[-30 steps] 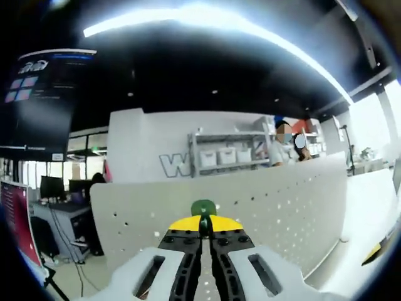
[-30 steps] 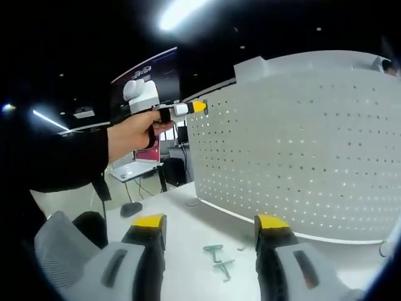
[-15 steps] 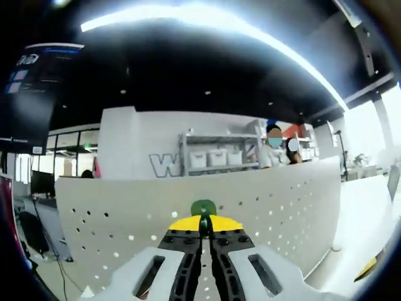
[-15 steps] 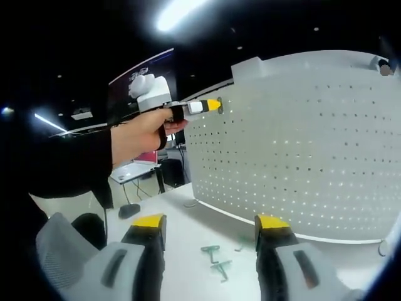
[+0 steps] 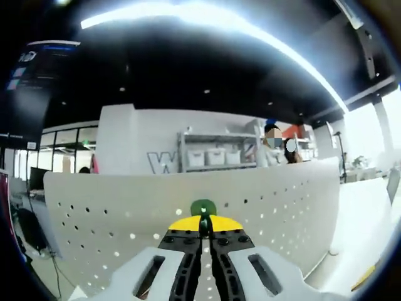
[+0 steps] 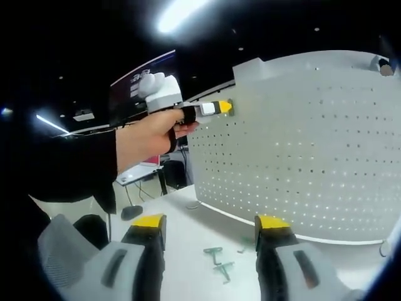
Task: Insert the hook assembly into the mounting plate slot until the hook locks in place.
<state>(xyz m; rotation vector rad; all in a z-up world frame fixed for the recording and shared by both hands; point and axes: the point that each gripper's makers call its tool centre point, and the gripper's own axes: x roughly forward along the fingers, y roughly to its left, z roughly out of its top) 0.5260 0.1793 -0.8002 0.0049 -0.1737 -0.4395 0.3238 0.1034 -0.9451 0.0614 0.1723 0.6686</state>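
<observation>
My left gripper [image 5: 202, 224] is shut on a green hook [image 5: 203, 208], whose round head pokes out above the yellow jaw tips, close in front of the white perforated mounting plate [image 5: 276, 207]. In the right gripper view a hand holds that left gripper [image 6: 220, 107] up against the upper left part of the plate [image 6: 301, 144], the green hook [image 6: 230, 105] at its tip touching the board. My right gripper [image 6: 210, 227] stands open low over the table, with two loose green hooks [image 6: 219, 262] lying on the white table between its jaws.
The white table [image 6: 188, 219] runs under the curved plate. Behind the plate in the left gripper view stand a shelf with bins [image 5: 216, 157] and people [image 5: 279, 147]. A dark sleeve [image 6: 56, 169] fills the left of the right gripper view.
The left gripper with the green hook has moved right and closer to the plate, now reaching its upper left holes. The right gripper has stayed put and open.
</observation>
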